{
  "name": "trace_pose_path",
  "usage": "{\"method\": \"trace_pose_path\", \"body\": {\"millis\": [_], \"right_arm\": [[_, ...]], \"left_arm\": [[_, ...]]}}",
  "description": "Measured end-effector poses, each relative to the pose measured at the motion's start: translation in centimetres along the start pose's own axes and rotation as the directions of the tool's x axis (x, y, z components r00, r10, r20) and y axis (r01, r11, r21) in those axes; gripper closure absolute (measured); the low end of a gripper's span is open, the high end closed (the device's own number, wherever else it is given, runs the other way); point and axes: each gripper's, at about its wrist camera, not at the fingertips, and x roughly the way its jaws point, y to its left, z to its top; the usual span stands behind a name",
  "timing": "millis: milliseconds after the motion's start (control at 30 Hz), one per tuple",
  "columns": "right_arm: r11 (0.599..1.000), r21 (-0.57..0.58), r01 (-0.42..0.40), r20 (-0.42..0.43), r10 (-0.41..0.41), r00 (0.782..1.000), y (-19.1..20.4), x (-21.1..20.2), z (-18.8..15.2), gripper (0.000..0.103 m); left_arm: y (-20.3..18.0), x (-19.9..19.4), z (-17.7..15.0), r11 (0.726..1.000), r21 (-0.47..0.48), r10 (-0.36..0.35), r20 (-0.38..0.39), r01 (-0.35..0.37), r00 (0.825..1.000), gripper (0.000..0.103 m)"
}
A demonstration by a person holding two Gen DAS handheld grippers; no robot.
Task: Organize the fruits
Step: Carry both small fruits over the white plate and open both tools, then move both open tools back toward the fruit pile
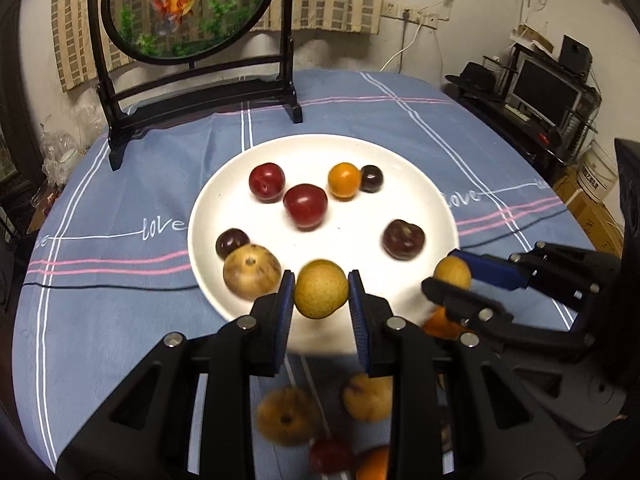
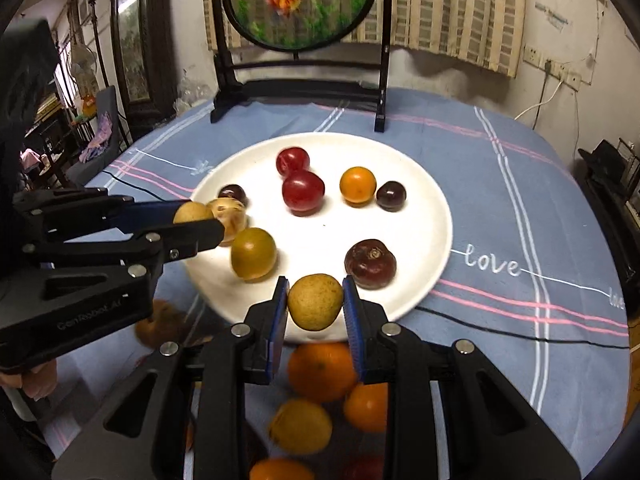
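Note:
My left gripper (image 1: 320, 282) is shut on a yellow-brown round fruit (image 1: 320, 292) above the near rim of the white plate (image 1: 320, 145). In the right wrist view the left gripper (image 2: 204, 218) comes in from the left over the plate's left edge. My right gripper (image 2: 316, 285) is shut on a similar yellow-brown fruit (image 2: 316, 304) over the plate's (image 2: 440, 216) near rim; the left wrist view shows the right gripper (image 1: 442, 270) at the plate's right edge. The plate holds two red plums (image 1: 305, 205), a small orange fruit (image 1: 343, 179), dark plums (image 1: 403, 239) and a brown fruit (image 1: 252, 271).
Loose fruits lie on the blue checked cloth under the grippers: brown ones (image 1: 286, 416), oranges (image 2: 322, 372) and a yellow one (image 2: 300, 426). A round goldfish screen on a black stand (image 1: 200, 96) rises behind the plate. A black cable (image 2: 520, 332) crosses the cloth.

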Motion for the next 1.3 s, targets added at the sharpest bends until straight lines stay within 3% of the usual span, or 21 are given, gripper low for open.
{"method": "trace_pose_path", "body": {"millis": [333, 500, 733, 800, 867, 933, 1100, 1300], "right_arm": [[0.999, 0.052, -0.015, -0.030, 0.016, 0.999, -0.8, 3.1, 1.0, 0.072], [0.996, 0.087, 0.000, -0.028, 0.002, 1.000, -1.3, 2.4, 1.0, 0.071], [0.989, 0.147, 0.008, -0.041, -0.002, 0.999, -2.5, 0.1, -1.0, 0.071], [0.988, 0.156, 0.005, -0.019, -0.002, 1.000, -2.5, -1.0, -1.7, 0.071], [0.987, 0.162, -0.006, -0.002, 0.007, 1.000, -2.5, -2.2, -2.6, 0.066], [0.984, 0.181, -0.008, 0.026, 0.003, 1.000, -2.6, -3.5, -3.7, 0.035], [0.972, 0.235, -0.003, 0.051, -0.010, 0.999, -3.0, -6.2, -7.0, 0.033], [0.964, 0.264, 0.021, 0.052, -0.036, 0.998, -2.5, -8.4, -11.2, 0.011]], "left_arm": [[0.9, 3.7, 0.9, 0.999, -0.034, 0.010, -0.045, -0.011, 0.999, 0.075], [1.1, 3.6, 0.7, 0.998, -0.043, 0.039, -0.030, -0.040, 0.999, 0.057], [0.4, 0.6, -0.4, 0.997, -0.010, 0.078, 0.021, -0.078, 0.997, 0.031], [0.6, -0.5, -0.9, 0.997, -0.023, 0.080, 0.044, -0.079, 0.996, 0.031], [1.0, -1.7, -1.6, 0.997, -0.047, 0.067, 0.054, -0.064, 0.996, 0.023], [1.3, -2.6, -2.4, 0.995, -0.072, 0.069, 0.059, -0.065, 0.996, 0.019], [1.4, -4.6, -4.9, 0.994, -0.076, 0.080, 0.056, -0.076, 0.995, 0.019], [1.2, -6.0, -8.8, 0.993, -0.098, 0.065, 0.027, -0.062, 0.998, 0.014]]}}
